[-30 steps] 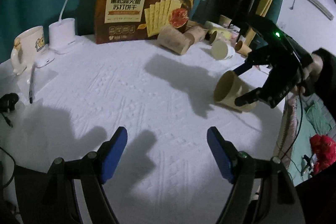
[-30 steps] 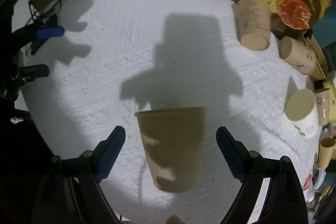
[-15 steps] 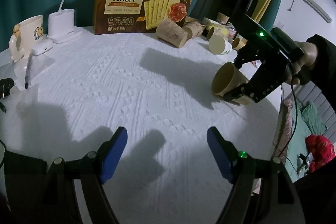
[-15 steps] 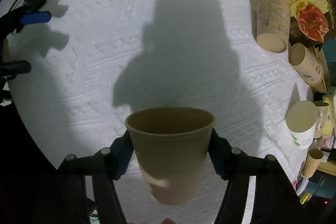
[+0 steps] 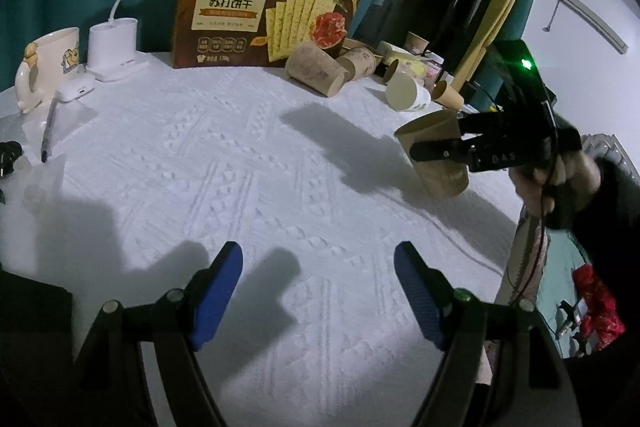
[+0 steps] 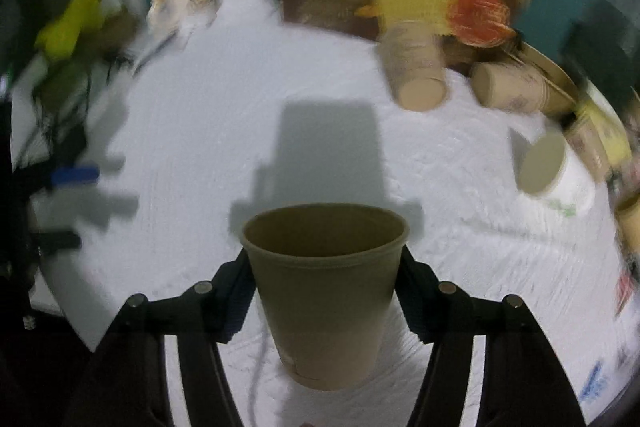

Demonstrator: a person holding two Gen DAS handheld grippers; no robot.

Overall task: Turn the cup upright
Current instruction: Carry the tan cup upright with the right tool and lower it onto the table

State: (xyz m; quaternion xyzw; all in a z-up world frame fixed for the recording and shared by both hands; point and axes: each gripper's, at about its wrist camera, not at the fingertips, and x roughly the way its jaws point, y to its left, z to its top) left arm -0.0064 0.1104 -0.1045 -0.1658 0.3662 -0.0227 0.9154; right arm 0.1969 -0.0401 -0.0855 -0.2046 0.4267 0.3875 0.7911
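Between the right gripper (image 6: 324, 291) pads we clench the paper cup (image 6: 326, 291); we level its base before lowering onto the cloth (image 5: 240, 167).

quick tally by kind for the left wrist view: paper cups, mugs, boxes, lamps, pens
paper cups: 7, counting the held cup in the right gripper; the back ones are partly hidden
mug: 1
cracker box: 1
desk lamp: 1
pen: 1
total: 11
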